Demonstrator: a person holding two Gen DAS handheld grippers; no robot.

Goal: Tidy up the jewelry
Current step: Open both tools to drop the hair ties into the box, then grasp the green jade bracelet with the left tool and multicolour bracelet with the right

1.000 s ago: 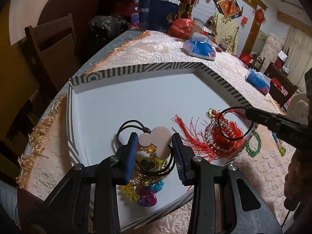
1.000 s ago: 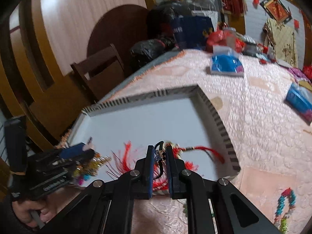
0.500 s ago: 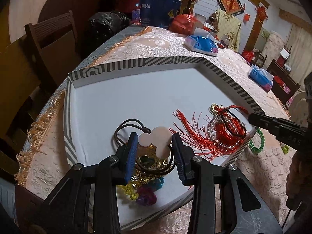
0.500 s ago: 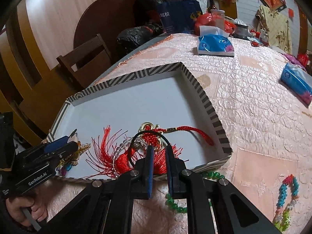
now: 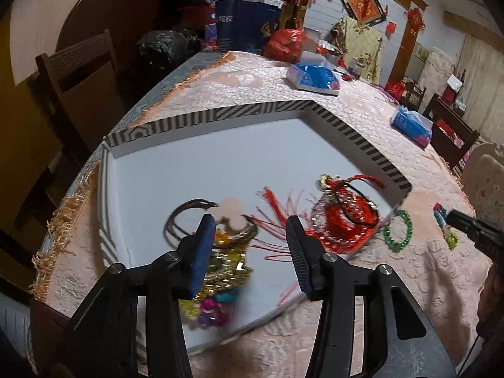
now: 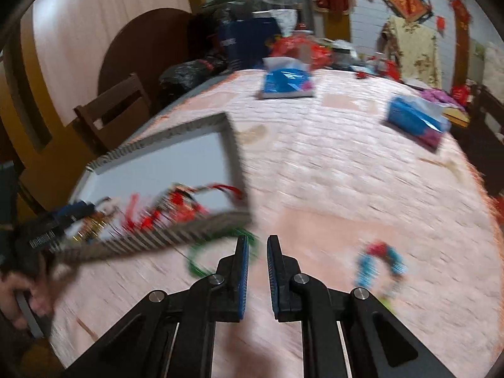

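A white tray with a striped rim [image 5: 220, 115] sits on the pink tablecloth. In it lie a gold and coloured bead bundle with a pink flower piece [image 5: 231, 212] and a red tassel ornament with clear beads [image 5: 343, 212]. My left gripper [image 5: 250, 228] is open above the bundle, which lies loose in the tray. A green bead bracelet [image 5: 397, 230] and a multicoloured bracelet [image 6: 379, 263] lie on the cloth outside the tray. My right gripper [image 6: 257, 245] is open a narrow gap and empty, just right of the green bracelet [image 6: 201, 255]. The right wrist view is blurred.
Blue tissue packs [image 6: 288, 83] [image 6: 415, 123] lie further back on the table. Bags and clutter stand at the far end [image 5: 249, 25]. A wooden chair [image 5: 78, 72] stands at the left. The tray's near corner overhangs the table edge.
My left gripper opened and let go of the bead bundle. My right gripper let go of the red ornament in the tray, pulled back and swung right over the cloth.
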